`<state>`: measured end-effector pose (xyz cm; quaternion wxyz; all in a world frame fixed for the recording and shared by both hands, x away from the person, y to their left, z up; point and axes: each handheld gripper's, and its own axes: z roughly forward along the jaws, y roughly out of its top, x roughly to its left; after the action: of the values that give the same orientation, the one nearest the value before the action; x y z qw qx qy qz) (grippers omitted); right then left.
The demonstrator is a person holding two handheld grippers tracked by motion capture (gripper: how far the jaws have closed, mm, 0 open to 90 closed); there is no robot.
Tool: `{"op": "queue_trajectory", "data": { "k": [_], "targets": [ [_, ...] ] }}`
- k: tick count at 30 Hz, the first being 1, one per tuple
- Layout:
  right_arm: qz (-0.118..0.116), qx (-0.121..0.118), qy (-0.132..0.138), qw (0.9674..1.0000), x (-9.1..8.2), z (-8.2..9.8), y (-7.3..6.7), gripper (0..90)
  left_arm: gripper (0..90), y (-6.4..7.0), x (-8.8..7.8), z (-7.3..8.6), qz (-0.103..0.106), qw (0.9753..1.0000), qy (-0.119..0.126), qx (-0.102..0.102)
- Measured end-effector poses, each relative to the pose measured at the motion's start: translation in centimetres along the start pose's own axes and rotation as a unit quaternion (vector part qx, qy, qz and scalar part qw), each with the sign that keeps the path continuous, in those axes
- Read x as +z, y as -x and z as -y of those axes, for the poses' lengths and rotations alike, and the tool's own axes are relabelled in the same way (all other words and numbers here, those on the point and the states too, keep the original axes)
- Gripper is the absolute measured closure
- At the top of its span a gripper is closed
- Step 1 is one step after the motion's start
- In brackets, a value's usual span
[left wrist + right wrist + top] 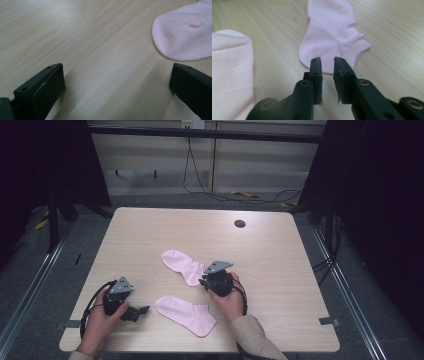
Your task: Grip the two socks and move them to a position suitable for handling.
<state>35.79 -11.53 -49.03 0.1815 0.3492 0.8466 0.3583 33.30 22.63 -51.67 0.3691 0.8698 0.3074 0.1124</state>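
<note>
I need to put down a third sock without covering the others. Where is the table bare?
Bare wood runs along the table's far edge beside the round hole, and down the right side past the right gripper. It is crowded in the middle: far sock, near sock, left gripper.

table (270, 270): light wood, round hole (240, 223) | floor (150, 200): grey carpet | cables (200, 185) | surroundings dark

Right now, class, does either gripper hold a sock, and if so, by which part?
Nothing is held. The right gripper has a narrow empty gap, just short of the far sock; the left gripper stands wide open over bare table.
</note>
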Motion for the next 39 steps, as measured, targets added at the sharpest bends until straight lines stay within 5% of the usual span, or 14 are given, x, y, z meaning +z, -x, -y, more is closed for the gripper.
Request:
{"op": "queue_trajectory", "data": {
  "k": [4,16,31,39],
  "targets": [
    [0.011,0.004,0.0,0.9999,0.7,-0.5,0.4,80.7,0.0,0.0,0.0,0.0,0.0,1.0,0.0,0.0],
    [-0.005,0.004,-0.014,0.9999,2.0,-0.3,0.3,82.2,0.0,0.0,0.0,0.0,0.001,1.0,-0.001,-0.002],
    [-0.013,-0.025,-0.034,0.999,-2.7,3.1,0.8,80.0,0.0,0.0,0.0,0.0,0.001,1.0,-0.001,-0.002],
    [-0.007,-0.008,-0.025,0.9996,-4.7,5.2,1.9,78.4,0.0,0.0,0.0,0.0,0.001,1.0,0.0,-0.003]
  ]
}}
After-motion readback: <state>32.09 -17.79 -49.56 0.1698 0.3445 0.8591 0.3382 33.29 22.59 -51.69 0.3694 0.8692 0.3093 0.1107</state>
